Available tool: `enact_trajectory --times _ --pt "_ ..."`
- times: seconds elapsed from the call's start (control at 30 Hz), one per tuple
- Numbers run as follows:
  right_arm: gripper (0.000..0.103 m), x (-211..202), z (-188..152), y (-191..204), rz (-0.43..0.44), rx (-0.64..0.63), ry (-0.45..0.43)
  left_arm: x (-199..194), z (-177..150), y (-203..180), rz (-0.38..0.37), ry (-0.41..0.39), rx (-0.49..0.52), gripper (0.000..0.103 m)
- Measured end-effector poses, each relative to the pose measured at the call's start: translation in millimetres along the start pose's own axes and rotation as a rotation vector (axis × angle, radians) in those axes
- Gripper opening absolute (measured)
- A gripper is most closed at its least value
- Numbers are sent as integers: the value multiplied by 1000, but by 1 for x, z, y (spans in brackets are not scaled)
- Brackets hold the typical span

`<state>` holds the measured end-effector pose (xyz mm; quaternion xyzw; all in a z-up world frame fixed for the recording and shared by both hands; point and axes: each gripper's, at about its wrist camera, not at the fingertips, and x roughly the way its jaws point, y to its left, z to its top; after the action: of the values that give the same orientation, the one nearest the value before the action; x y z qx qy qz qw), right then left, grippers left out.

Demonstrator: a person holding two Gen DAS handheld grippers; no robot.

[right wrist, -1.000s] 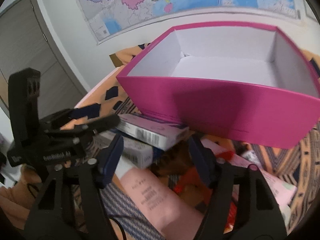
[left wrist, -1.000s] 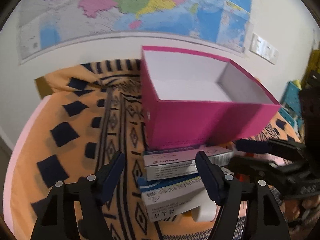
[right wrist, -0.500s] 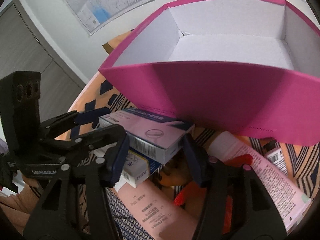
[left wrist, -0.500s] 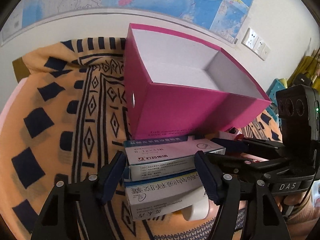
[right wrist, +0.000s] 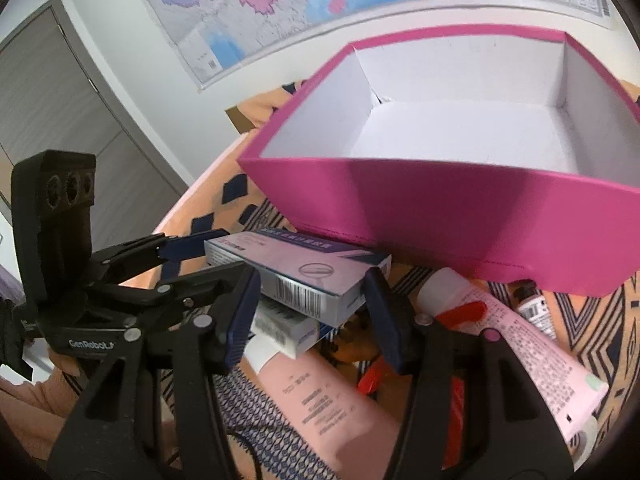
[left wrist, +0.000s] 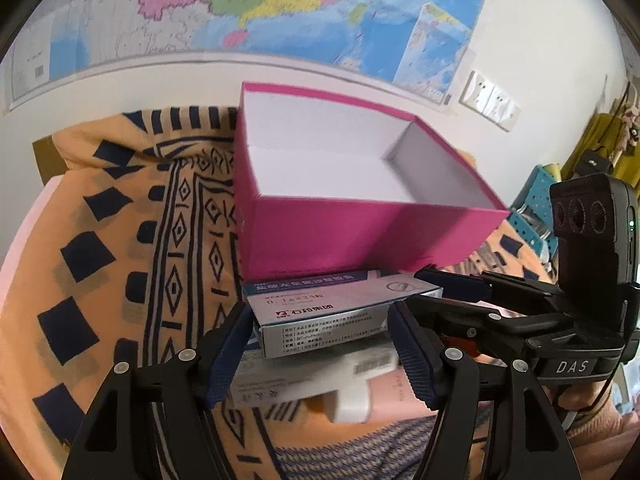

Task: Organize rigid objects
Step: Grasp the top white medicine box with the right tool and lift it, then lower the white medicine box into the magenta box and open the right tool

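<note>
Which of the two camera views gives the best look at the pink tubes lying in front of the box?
The right wrist view: two pink tubes lie in plain sight below the pink box. The left wrist view shows only a blurred pink patch behind the fingers.

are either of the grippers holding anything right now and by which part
Both close on the same medicine box: the left gripper across its long sides near one end, the right gripper across its barcode end. A firm clamp cannot be confirmed.
</note>
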<state>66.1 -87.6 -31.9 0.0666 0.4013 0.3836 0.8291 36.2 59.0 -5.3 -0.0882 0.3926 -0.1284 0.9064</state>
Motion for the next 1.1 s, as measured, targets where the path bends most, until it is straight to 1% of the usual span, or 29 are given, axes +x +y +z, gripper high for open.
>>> enact_trajectory --times 0.17,0.33,0.43,0.53,0.67,0.83,1.1 --pt "57 -26 1 10 -9 -53 -56 -24 7 -17 -17 -61 36 71" --pt "57 -54 10 17 -17 -95 -126 -43 23 -35 -32 -128 82 71" --pt "57 -65 18 17 -19 -112 -163 -47 37 -42 -24 -164 118 71" --pt "57 -70 29 15 -29 -133 -196 -42 52 -44 3 -198 156 71" --pt "57 -64 48 6 -33 -137 -212 -23 70 -37 9 -186 156 71" --pt "57 -43 69 -13 -53 -120 -193 6 79 -29 28 -149 150 71" --pt "56 -13 78 -38 -51 -90 -153 38 85 -15 58 -108 141 71"
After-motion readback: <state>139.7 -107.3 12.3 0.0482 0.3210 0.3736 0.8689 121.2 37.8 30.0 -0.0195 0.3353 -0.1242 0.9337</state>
